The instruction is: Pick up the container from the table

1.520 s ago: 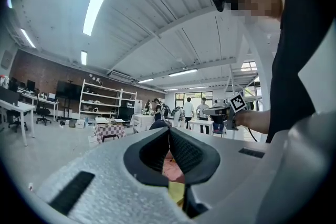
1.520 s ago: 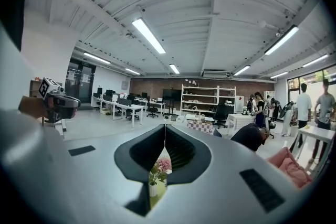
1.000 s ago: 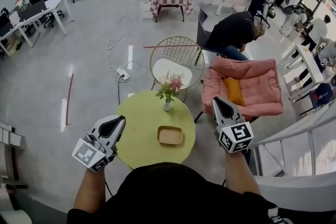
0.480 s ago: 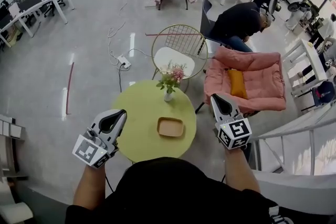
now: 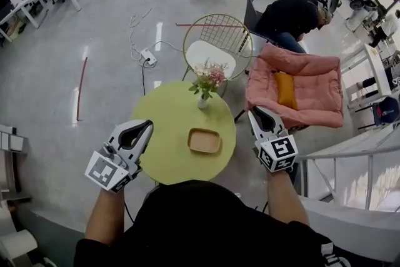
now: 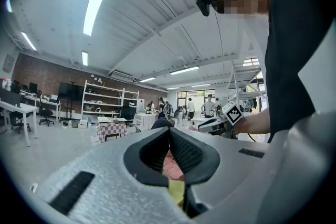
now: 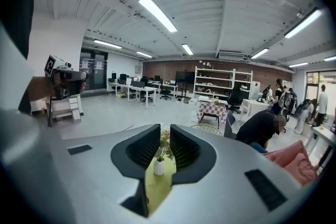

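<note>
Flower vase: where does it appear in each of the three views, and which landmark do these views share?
Head view: flower vase at picture centre, on the far edge of the round green table.
Left gripper view: not in it.
Right gripper view: low centre, upright on a green strip.
Shared landmark: that table, in all three.

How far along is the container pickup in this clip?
Nothing done: the container lies untouched on the table. In hand: right gripper at the table's edge, jaws just opening, gripping nothing; left gripper shut. Remaining: reach, grip, lift.
</note>
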Demonstrator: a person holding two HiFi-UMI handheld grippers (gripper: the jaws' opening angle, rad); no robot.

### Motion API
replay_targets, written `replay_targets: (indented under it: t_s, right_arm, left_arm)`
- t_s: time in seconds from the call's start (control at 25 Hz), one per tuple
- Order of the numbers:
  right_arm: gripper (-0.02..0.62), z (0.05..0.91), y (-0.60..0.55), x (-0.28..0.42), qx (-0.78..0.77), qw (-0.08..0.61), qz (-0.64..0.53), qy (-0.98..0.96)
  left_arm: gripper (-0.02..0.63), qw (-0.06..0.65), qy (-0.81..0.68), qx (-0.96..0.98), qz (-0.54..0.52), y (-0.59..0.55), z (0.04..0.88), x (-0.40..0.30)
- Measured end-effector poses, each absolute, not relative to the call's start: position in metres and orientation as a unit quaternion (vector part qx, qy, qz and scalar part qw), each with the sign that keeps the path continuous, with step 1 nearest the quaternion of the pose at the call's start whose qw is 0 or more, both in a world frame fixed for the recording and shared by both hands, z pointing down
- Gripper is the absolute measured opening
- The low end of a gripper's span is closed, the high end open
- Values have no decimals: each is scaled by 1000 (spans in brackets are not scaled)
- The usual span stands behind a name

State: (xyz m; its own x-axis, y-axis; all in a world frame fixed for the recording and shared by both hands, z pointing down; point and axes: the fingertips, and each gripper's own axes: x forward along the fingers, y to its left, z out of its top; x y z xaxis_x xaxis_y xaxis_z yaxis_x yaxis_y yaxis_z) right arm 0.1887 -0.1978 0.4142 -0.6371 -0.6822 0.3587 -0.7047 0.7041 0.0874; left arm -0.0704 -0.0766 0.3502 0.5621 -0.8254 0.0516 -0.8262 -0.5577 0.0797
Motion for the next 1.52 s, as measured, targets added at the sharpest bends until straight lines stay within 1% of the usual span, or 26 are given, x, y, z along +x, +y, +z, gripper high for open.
replay_targets:
  t_s: [0.12,0.28,0.6,0.8,1.04,1.4,1.52]
  right_arm:
    - [77,426,-197,179,371,193,30,-908]
    - [80,442,-196,170,361,207,32,-909]
    - [87,471,-190,139,331,237,17,-913]
    - [106,484,-184,128,316,251,20,-915]
    - [135,513,-182,120,306,288,12,-907]
    - [183,558,-169,113,288,332,1,-898]
    - [196,572,-167,111,286,337,20,-897]
  left_arm:
    - [17,40,-472,881,4,-77,355,-78]
    - [17,66,-478,876,5,-74,363,-84]
    - [17,74,-472,877,38,-78,388,-95]
    - [17,90,-469,877,45,-78,397,-100]
    - [17,98,-471,875,56,-84,410,-110]
    - [17,90,-476,873,61,-84,422,-120]
    - [17,108,-475,871,65,-84,426,-120]
